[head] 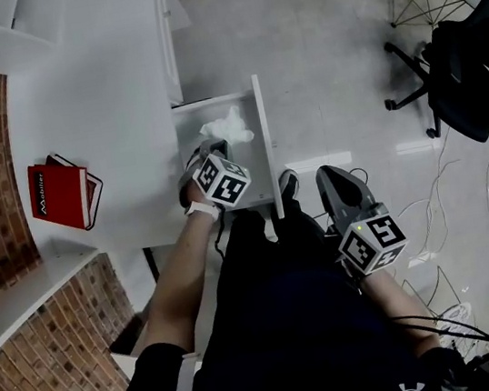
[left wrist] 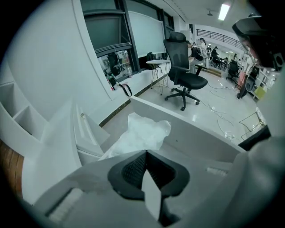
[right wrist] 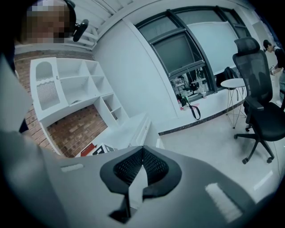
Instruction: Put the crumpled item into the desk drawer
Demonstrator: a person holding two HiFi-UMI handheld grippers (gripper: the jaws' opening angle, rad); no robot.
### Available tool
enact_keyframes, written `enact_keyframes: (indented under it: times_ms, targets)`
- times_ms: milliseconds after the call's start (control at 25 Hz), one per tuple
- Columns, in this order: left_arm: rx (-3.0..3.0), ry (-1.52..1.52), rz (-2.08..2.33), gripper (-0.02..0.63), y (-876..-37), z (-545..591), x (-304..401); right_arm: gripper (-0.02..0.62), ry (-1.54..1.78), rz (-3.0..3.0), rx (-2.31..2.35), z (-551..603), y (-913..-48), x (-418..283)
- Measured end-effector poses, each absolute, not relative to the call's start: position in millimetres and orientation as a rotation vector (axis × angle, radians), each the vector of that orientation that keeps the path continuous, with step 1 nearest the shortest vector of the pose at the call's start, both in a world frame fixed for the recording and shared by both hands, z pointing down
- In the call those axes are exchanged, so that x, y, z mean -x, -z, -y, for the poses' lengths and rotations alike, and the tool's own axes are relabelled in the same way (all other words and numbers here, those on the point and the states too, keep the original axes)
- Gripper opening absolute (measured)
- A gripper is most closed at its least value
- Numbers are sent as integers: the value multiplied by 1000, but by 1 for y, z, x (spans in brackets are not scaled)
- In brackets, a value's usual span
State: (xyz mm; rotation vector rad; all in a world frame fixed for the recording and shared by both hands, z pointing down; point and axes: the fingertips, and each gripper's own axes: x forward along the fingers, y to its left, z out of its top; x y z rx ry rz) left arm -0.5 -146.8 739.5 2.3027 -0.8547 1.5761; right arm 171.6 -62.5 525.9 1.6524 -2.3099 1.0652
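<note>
White desk (head: 100, 93), drawer (head: 265, 141) open, crumpled white wad (head: 233, 125) inside; my left gripper (head: 208, 152) and right gripper (head: 333, 176) both have jaws closed, empty.

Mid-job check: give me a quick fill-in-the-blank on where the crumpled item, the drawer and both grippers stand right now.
1. The crumpled white item lies ____ the open desk drawer.
2. The left gripper hangs over the drawer with its fingers ____ and nothing between them.
3. In the head view, the right gripper, fingers together and empty, is off to the drawer's ____ side.
4. The book on the desk is ____ in colour.

Missing words: inside; shut; right; red.
</note>
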Motion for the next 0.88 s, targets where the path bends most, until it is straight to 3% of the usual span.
enact_keyframes:
  times_ms: [880]
  targets:
    - [-2153,-1574,862,3,-840,160,1,3,-1186,2154,-1595,60,-581,-171]
